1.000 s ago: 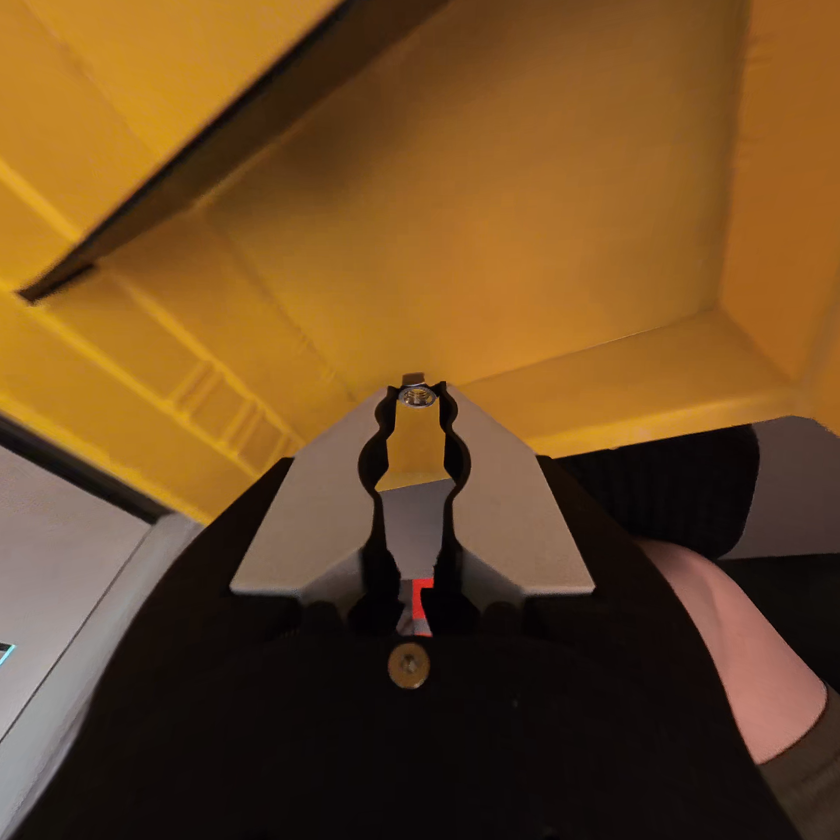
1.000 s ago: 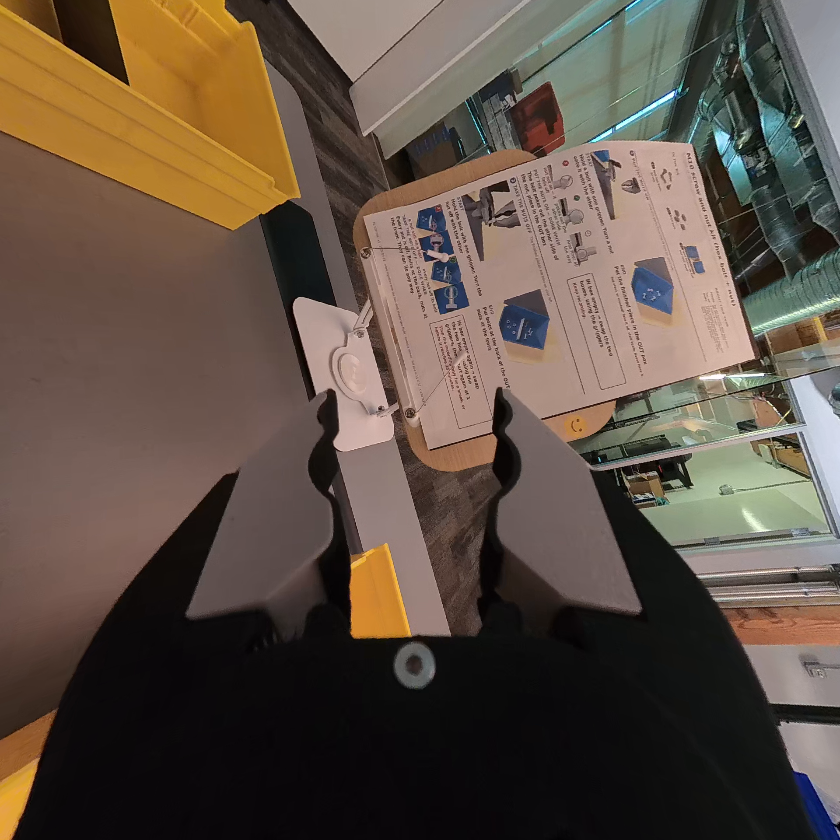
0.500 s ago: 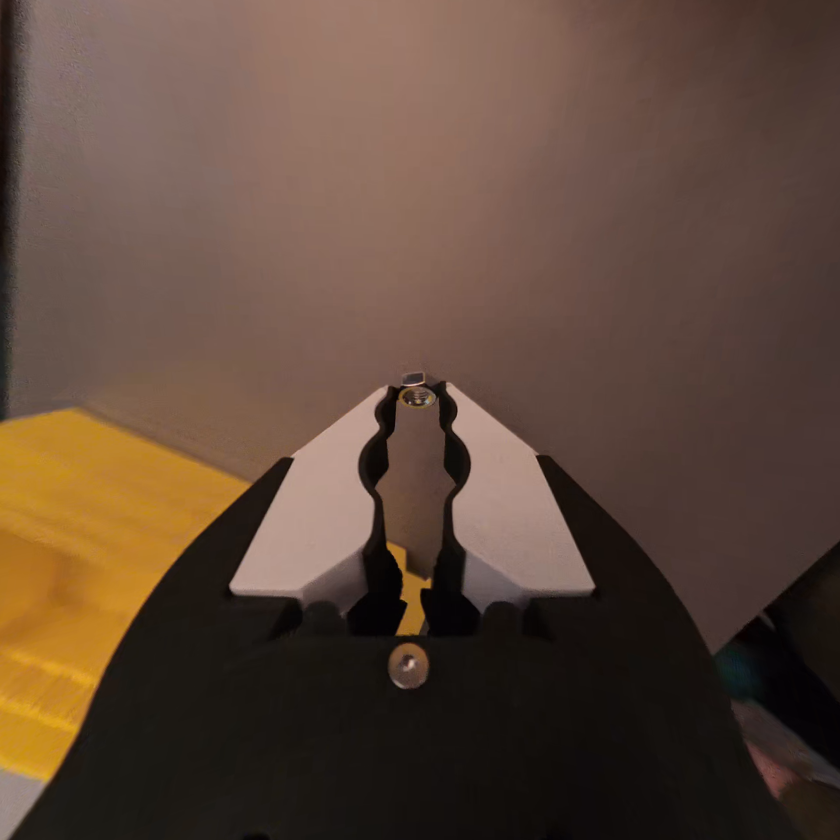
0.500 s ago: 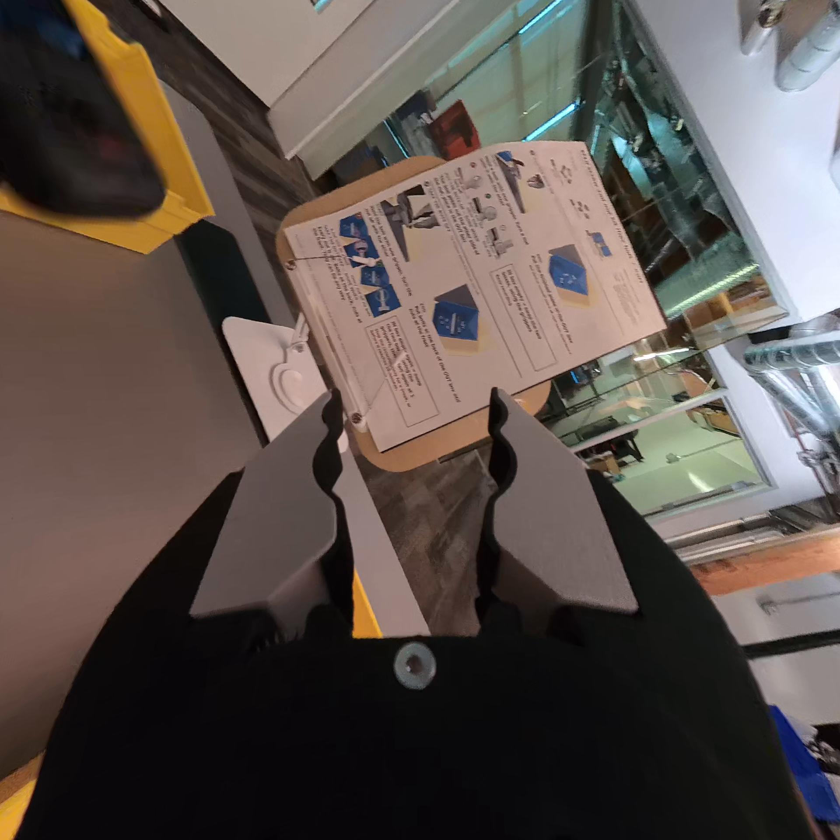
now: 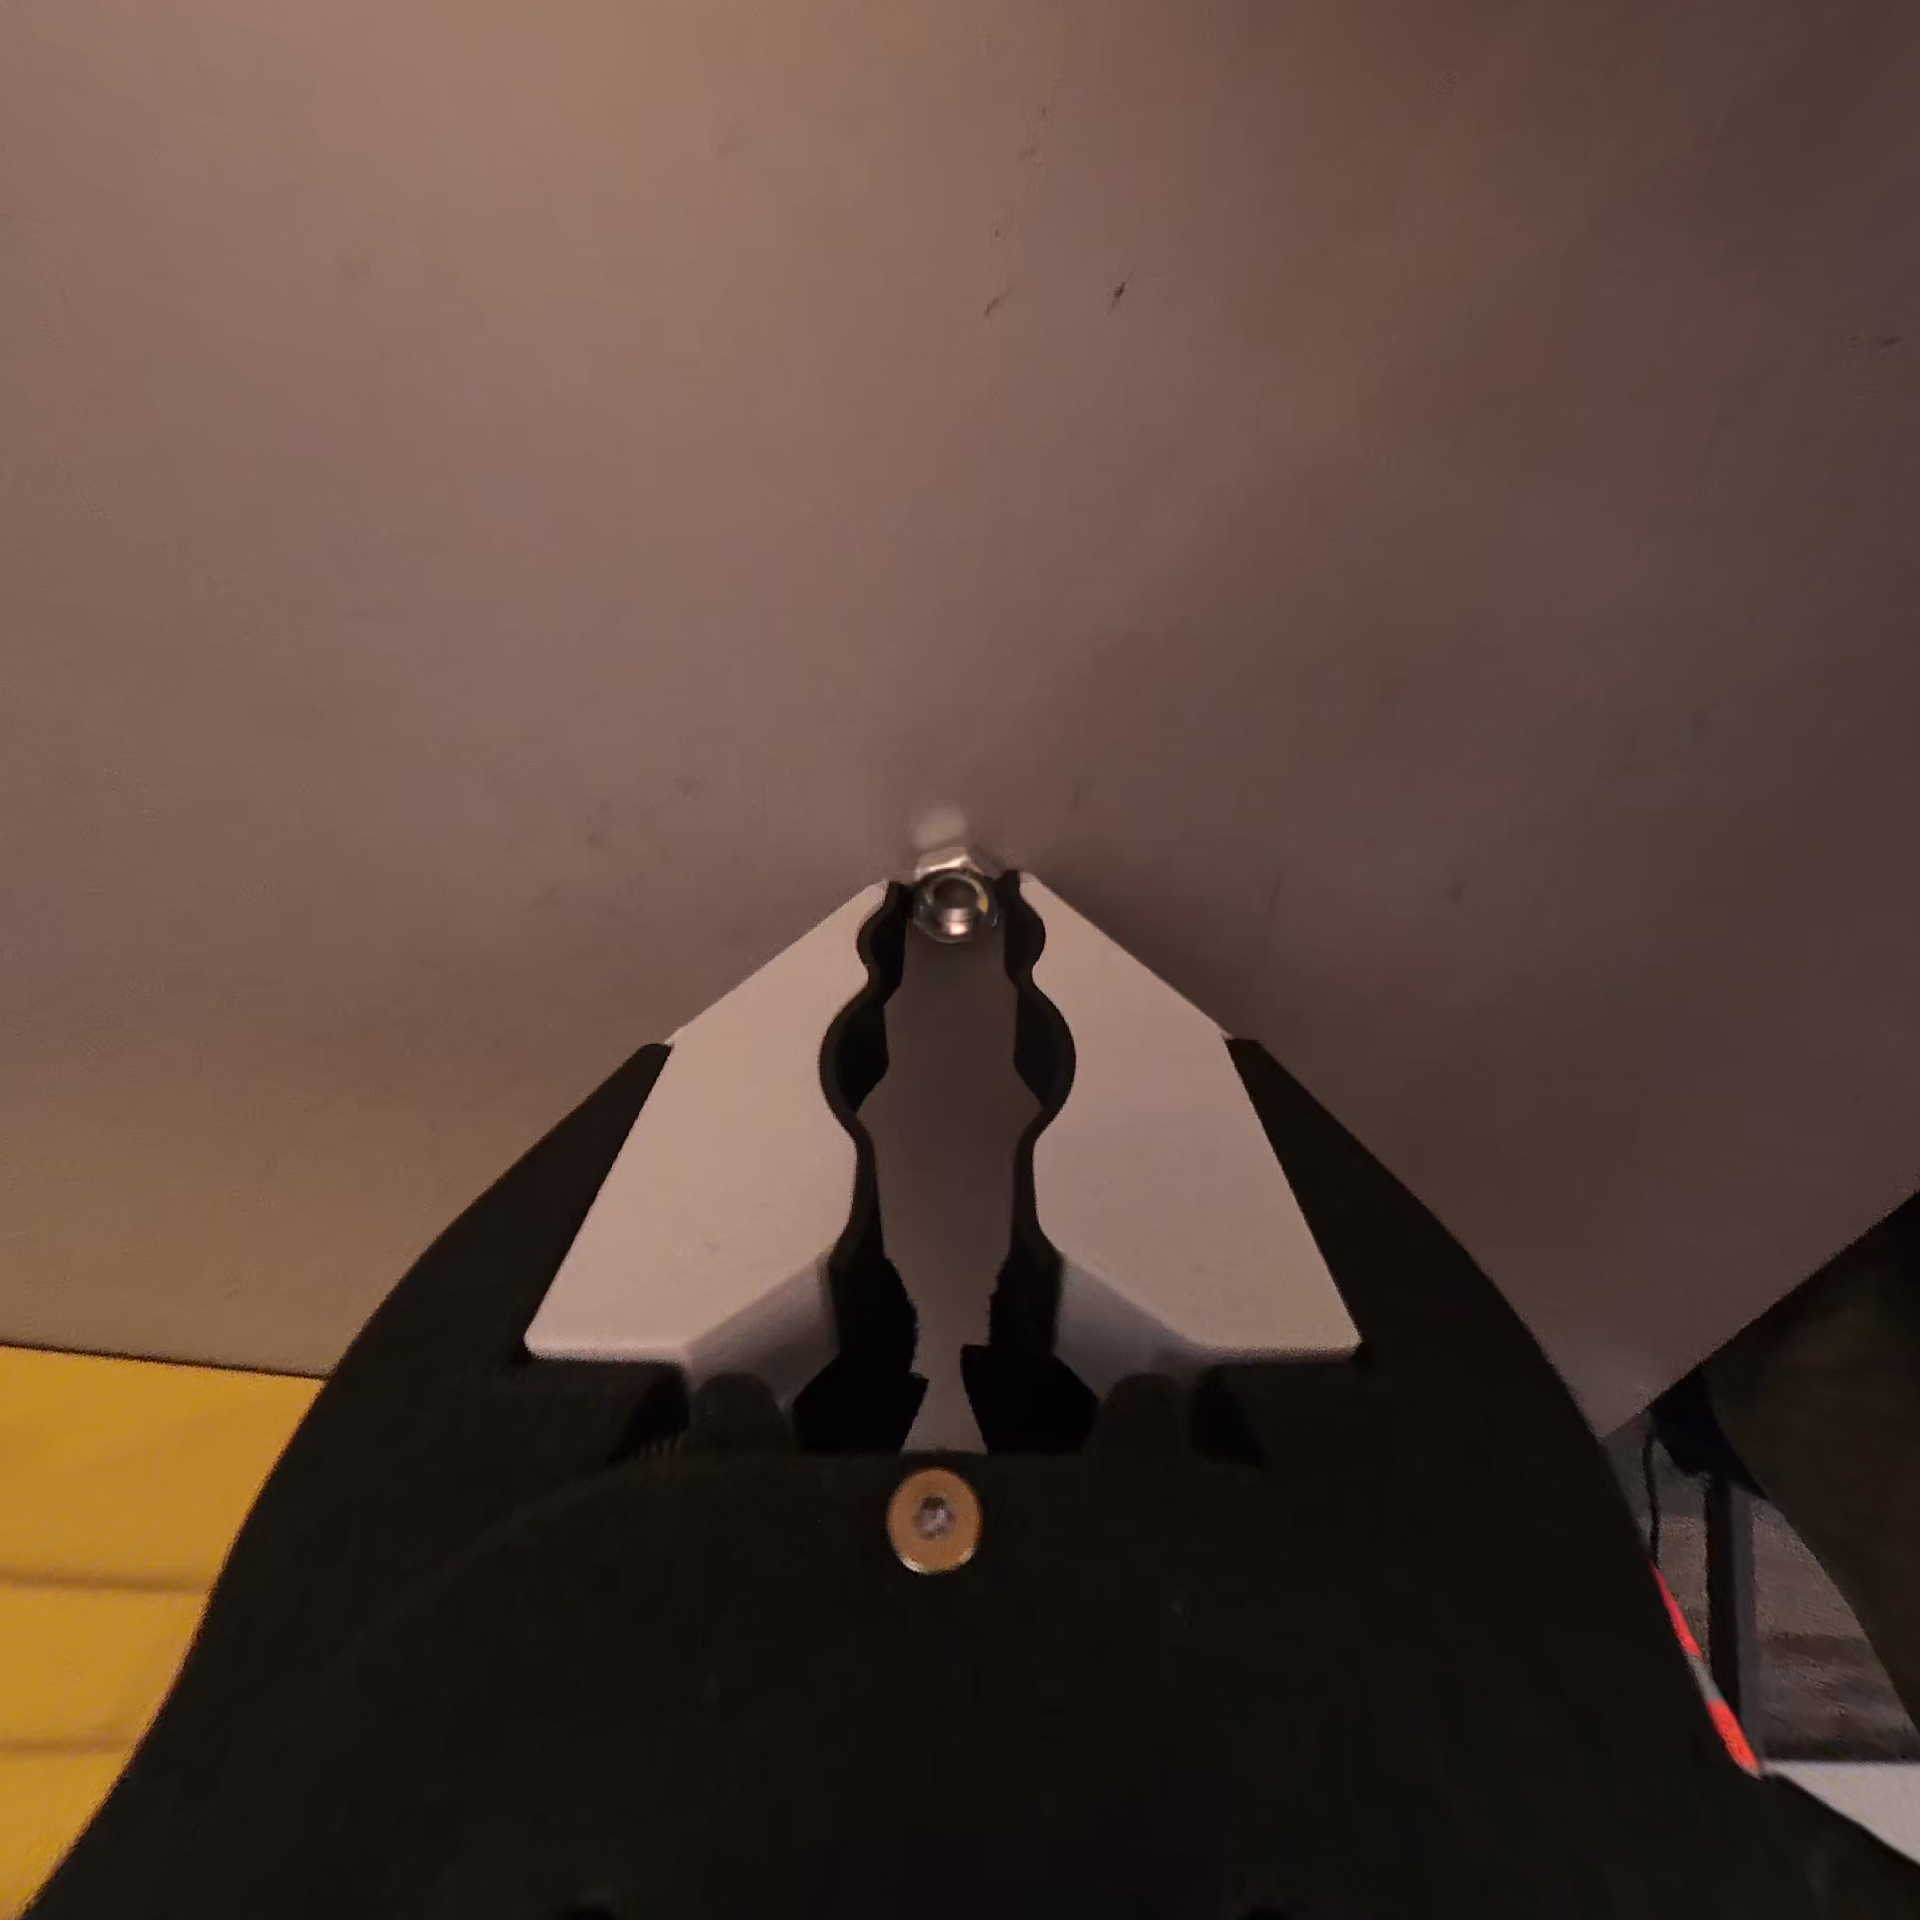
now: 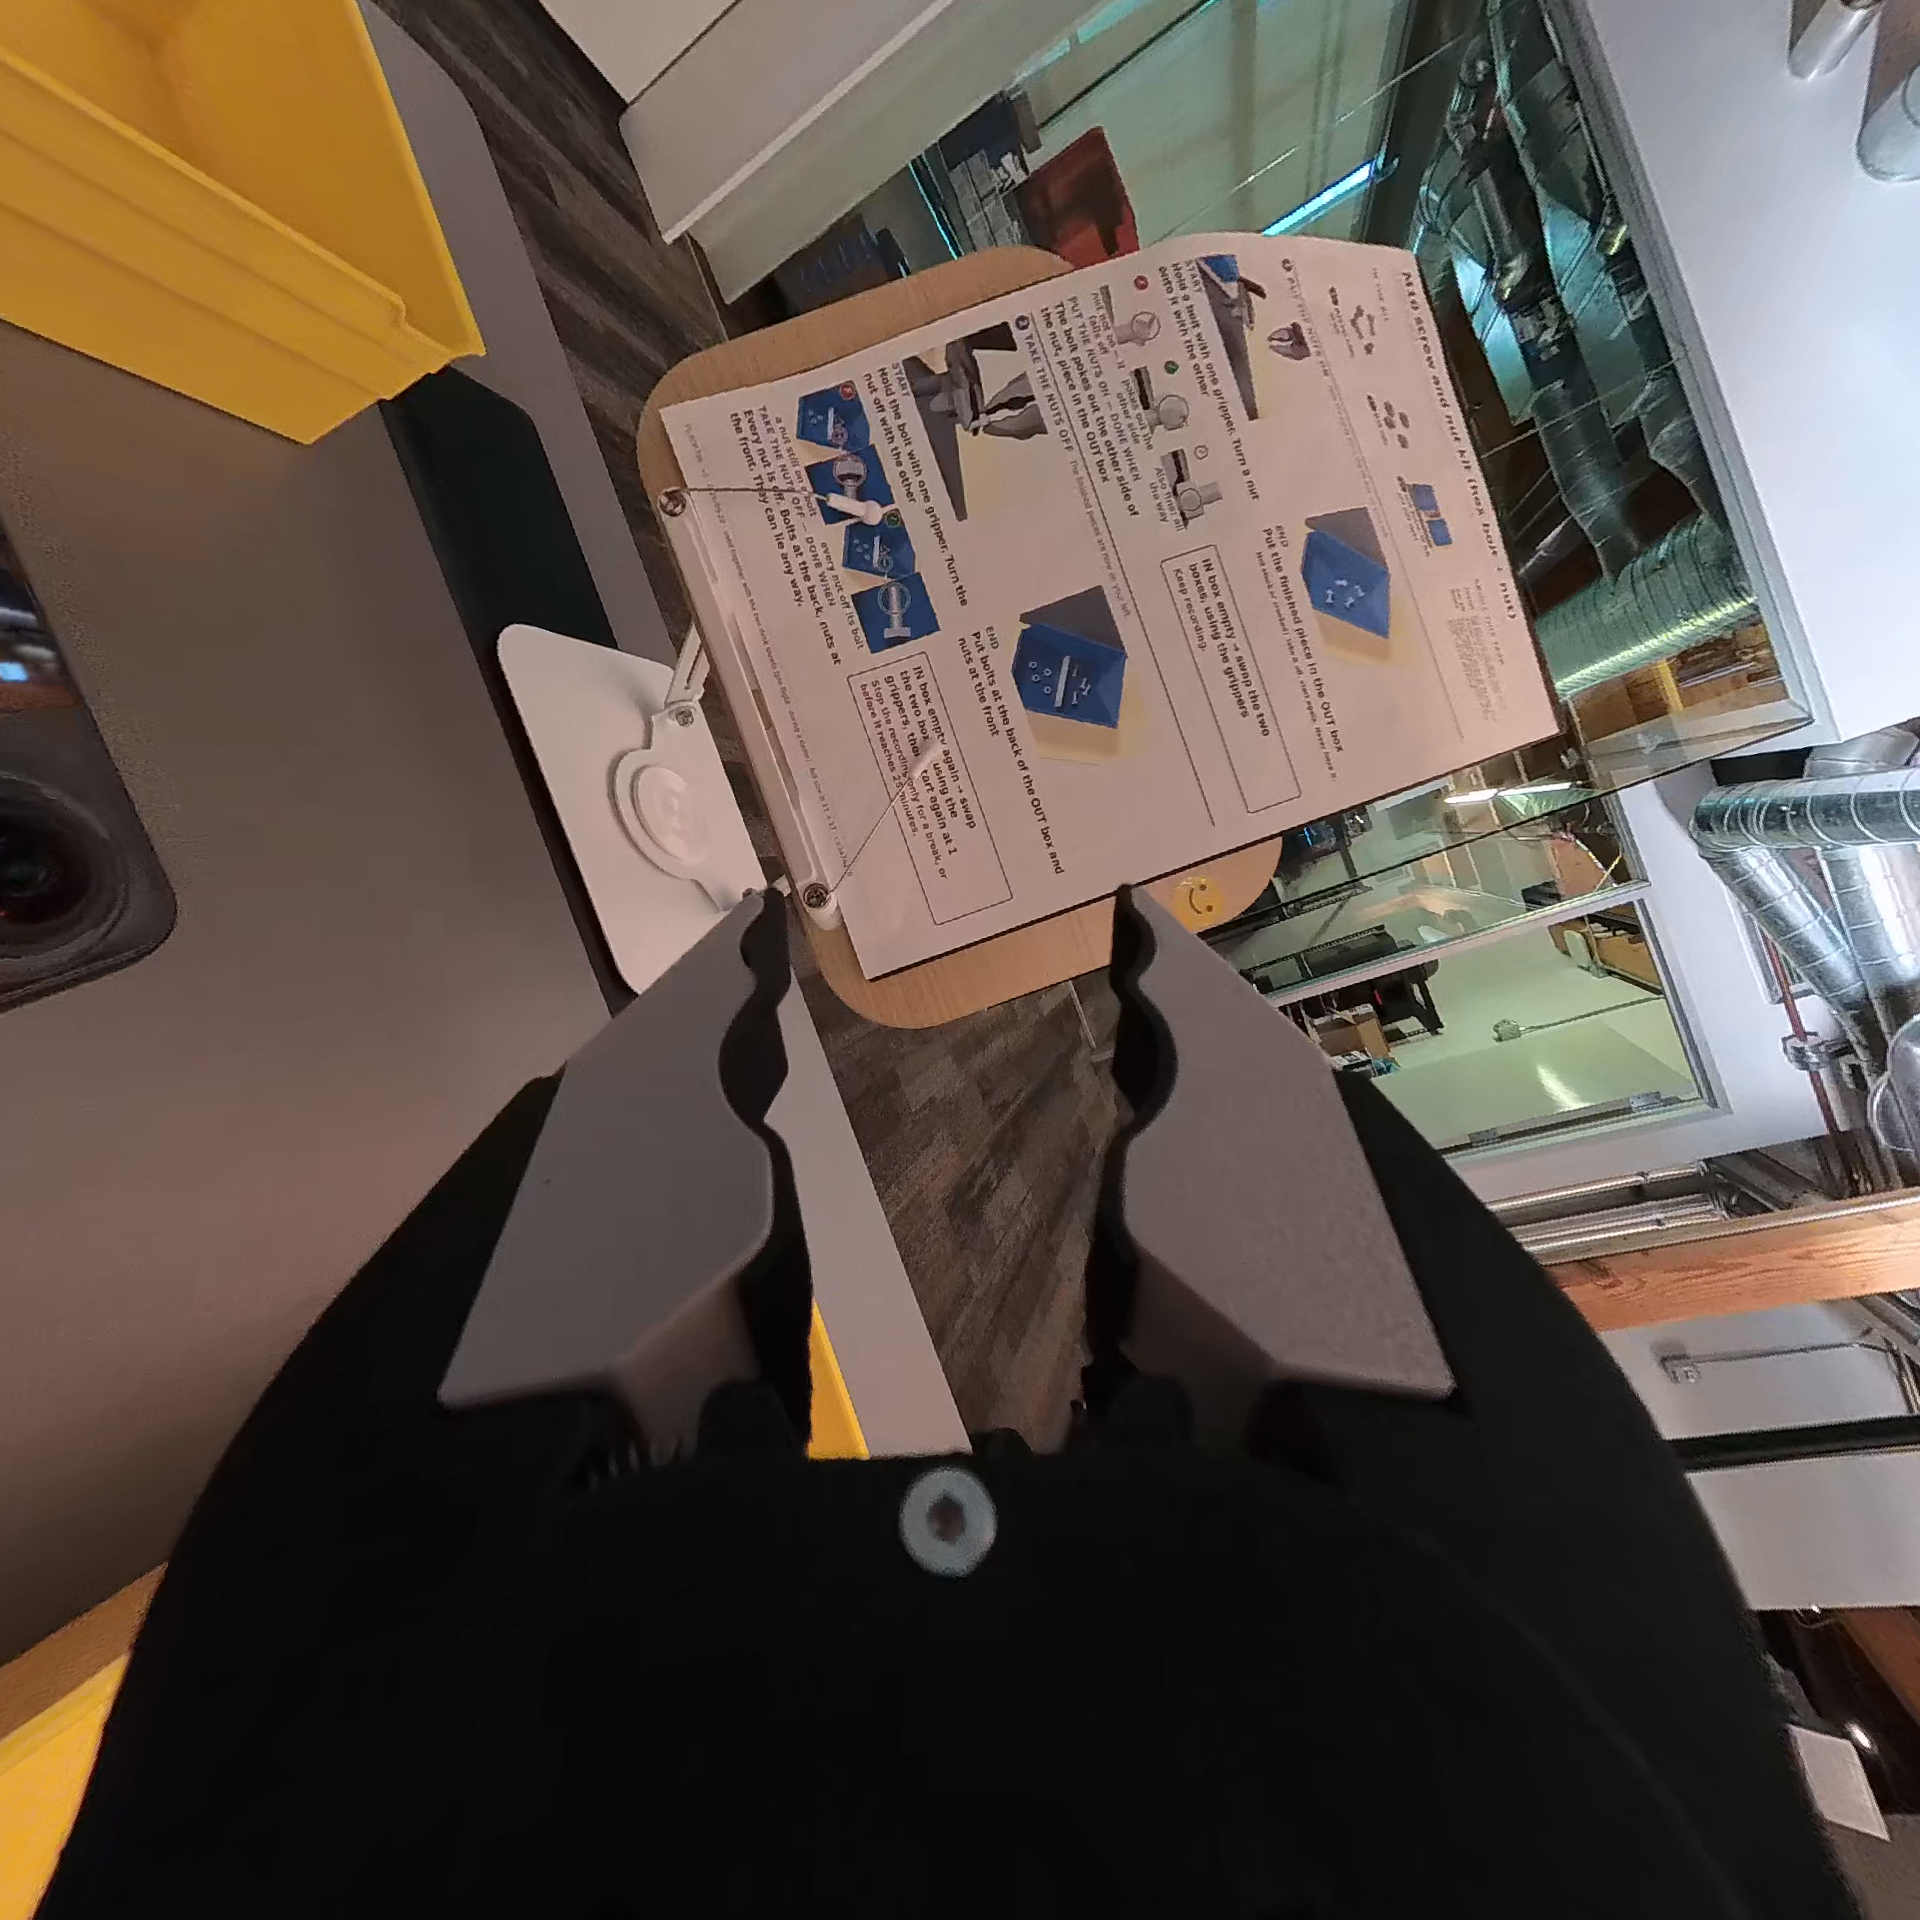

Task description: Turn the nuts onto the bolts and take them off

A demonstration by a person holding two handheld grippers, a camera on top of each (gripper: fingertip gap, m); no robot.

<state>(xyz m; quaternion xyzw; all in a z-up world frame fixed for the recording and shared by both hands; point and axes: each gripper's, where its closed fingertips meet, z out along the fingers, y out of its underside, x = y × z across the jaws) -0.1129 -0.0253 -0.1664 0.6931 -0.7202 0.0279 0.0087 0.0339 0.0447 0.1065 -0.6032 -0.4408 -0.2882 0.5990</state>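
Observation:
In the left wrist view my left gripper (image 5: 956, 906) is shut on a small silver nut (image 5: 954, 902), held at the very fingertips with its threaded hole facing the camera. It hangs over the bare grey table (image 5: 935, 416). In the right wrist view my right gripper (image 6: 948, 914) is open and empty, tilted sideways and pointing past the table edge. No bolt shows in either view.
A yellow bin (image 6: 197, 218) sits at the upper left of the right wrist view, and a yellow edge (image 5: 114, 1538) shows at the lower left of the left view. A printed instruction sheet on a wooden board (image 6: 1091, 623) stands on a white base (image 6: 634, 790). A black camera (image 6: 62, 862) shows at the left edge. Spacing between my two grippers at the tips: around 30 centimeters.
My left gripper has carried the nut out of the yellow bin and over the grey table. My right gripper has swung slightly; the camera on the other gripper now shows at its left edge.

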